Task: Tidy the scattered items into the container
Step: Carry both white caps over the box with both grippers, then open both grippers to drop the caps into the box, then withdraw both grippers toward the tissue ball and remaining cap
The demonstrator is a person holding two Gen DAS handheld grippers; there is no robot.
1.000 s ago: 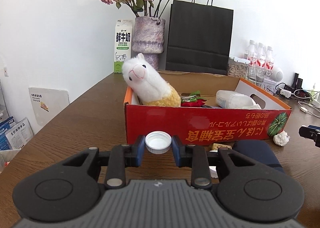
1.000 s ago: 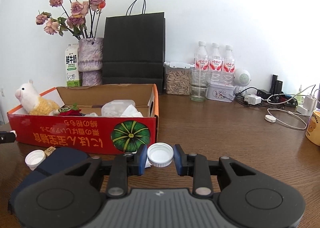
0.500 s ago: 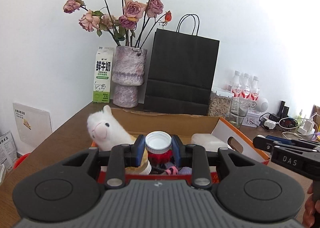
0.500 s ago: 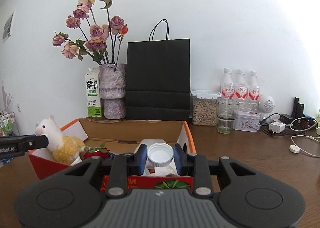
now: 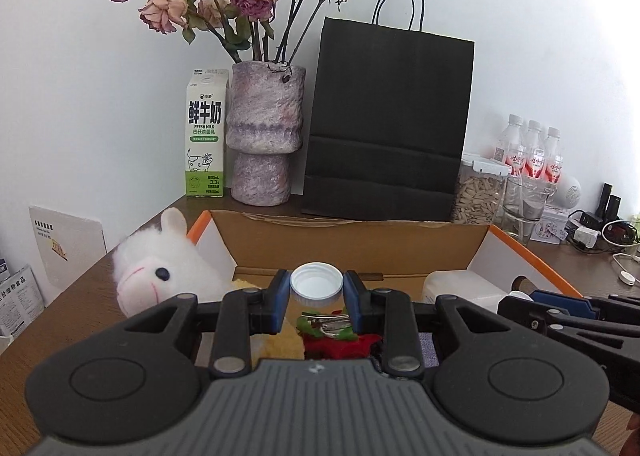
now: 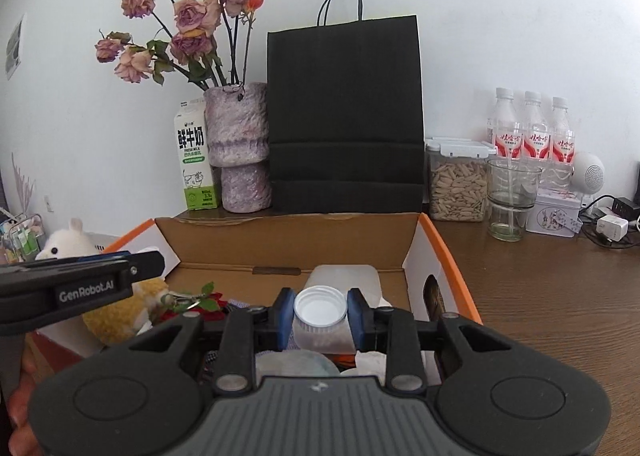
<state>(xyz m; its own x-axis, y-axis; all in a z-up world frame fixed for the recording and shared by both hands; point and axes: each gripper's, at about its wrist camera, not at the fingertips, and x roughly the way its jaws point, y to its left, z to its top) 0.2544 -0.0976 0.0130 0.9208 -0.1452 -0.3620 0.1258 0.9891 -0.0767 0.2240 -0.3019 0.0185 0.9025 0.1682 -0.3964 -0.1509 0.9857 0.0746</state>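
Observation:
Each gripper holds a white bottle cap over the open cardboard box. My left gripper (image 5: 317, 288) is shut on one white cap (image 5: 317, 282), above the box's (image 5: 348, 240) left-middle part. My right gripper (image 6: 320, 310) is shut on a second white cap (image 6: 320, 307), above the right half of the box (image 6: 288, 240). Inside lie a white alpaca plush (image 5: 156, 276), a red rose with a clip (image 5: 332, 330), a white plastic tub (image 6: 346, 276) and crumpled tissue (image 6: 370, 362). The right gripper's body (image 5: 560, 314) shows at the right of the left wrist view.
Behind the box stand a milk carton (image 5: 205, 134), a vase of dried roses (image 5: 264, 136) and a black paper bag (image 5: 388, 120). A seed jar (image 6: 456, 180), a glass (image 6: 512, 196), three water bottles (image 6: 532, 128) and chargers with cables (image 6: 608, 224) crowd the right of the brown table (image 6: 560, 296).
Both grippers rose from in front of the box's red front wall and moved forward over its open top, each still carrying its cap.

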